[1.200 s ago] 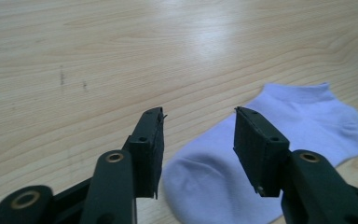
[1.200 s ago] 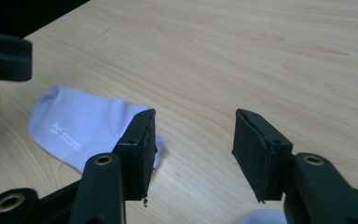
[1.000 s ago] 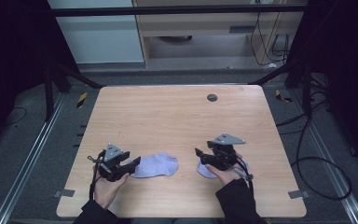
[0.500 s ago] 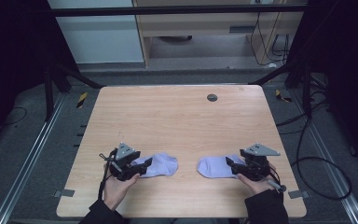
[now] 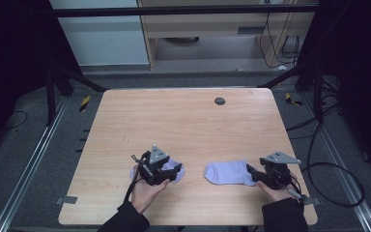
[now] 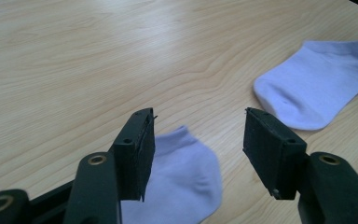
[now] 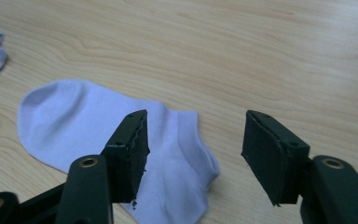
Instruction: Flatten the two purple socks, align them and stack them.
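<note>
Left gripper (image 6: 198, 135) wide open over left sock (image 6: 186, 172), nothing gripped.

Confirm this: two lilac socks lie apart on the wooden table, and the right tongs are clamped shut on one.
Not clamped. The right tongs stand open over the cuff of the right sock, as the right gripper view shows. The socks do lie apart on the table.

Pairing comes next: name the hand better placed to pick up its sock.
Right, probably. The right tool stands open with the cuff of the right sock under it; the left tool covers only the left sock toe.
</note>
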Available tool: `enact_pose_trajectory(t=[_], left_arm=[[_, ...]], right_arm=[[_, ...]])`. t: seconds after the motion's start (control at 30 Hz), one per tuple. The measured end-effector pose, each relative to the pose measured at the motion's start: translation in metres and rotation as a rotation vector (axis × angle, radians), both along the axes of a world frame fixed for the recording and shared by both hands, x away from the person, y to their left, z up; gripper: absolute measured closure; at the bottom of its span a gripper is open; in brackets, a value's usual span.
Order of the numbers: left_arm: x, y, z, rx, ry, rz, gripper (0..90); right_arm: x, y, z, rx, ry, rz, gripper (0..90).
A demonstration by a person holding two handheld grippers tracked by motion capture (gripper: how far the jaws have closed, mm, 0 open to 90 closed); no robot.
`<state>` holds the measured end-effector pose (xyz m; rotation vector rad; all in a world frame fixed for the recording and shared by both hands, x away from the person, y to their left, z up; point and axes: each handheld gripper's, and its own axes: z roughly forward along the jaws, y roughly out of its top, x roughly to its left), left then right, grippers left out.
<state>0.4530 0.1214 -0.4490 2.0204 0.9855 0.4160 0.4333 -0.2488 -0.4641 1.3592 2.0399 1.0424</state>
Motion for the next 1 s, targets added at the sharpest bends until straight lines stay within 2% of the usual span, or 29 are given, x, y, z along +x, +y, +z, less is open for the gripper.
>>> enact_pose_trajectory(t=[0.33,0.7,1.0], left_arm=[[0.007,-0.045,-0.012,0.019,0.025,-0.056,45.5],[0.013,-0.076,-0.029,0.031,0.062,-0.094,49.0],[0.016,-0.093,-0.043,0.073,0.082,-0.106,58.0]], right_arm=[[0.004,-0.007,-0.012,-0.015,0.058,-0.020,51.1],[0.009,-0.006,-0.023,-0.039,0.107,-0.015,57.5],[0.012,-0.006,-0.026,-0.035,0.144,-0.010,66.4]])
